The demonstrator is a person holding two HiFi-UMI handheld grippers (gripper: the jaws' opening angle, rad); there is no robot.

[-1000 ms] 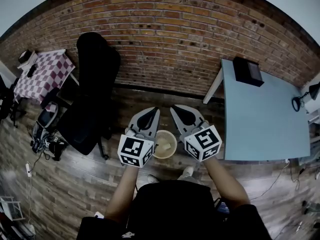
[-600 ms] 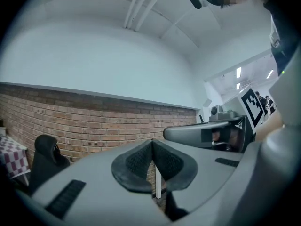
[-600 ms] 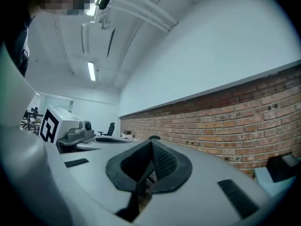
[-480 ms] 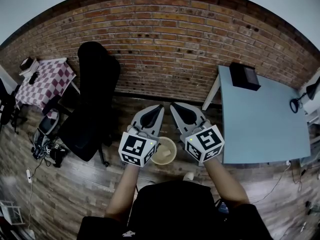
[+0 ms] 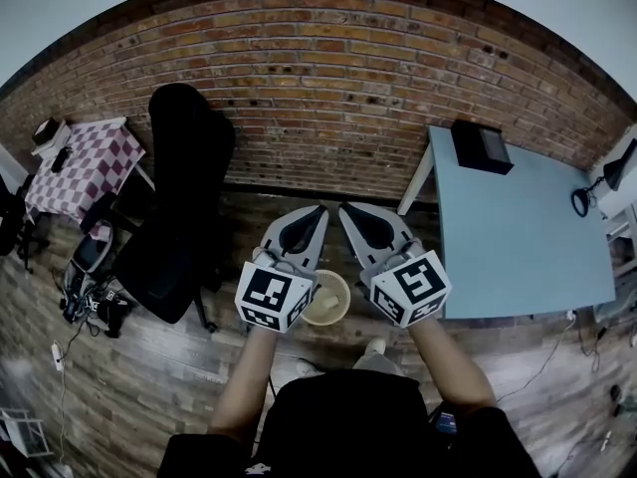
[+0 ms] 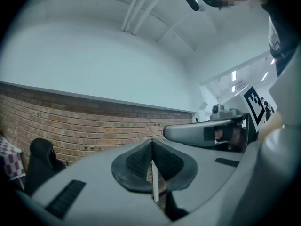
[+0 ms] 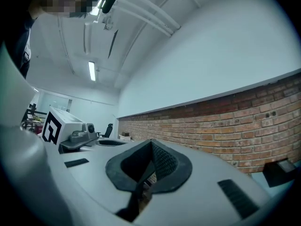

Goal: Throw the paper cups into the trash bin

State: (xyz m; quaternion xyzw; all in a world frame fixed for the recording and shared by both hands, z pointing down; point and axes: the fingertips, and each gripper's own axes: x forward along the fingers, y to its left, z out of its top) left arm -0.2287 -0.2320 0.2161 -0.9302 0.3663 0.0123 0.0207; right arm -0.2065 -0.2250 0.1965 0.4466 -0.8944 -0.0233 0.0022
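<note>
Head view from above the person, steeply down on floor (image 5: 139, 366), left gripper (image 5: 315, 213) and right gripper (image 5: 348, 213) at centre, wall (image 5: 328, 88) across top, each gripper view close behind its jaws, facing level, sharing that wall and the other gripper.

Bin half covered
The trash bin (image 5: 328, 304) sat partly behind the marker cubes of the left tool (image 5: 318, 210) and right tool (image 5: 344, 210), its pale contents too indistinct to name; a thin white sliver (image 6: 154, 182) at the left tool's closed pads (image 6: 138, 161) could not be identified.
</note>
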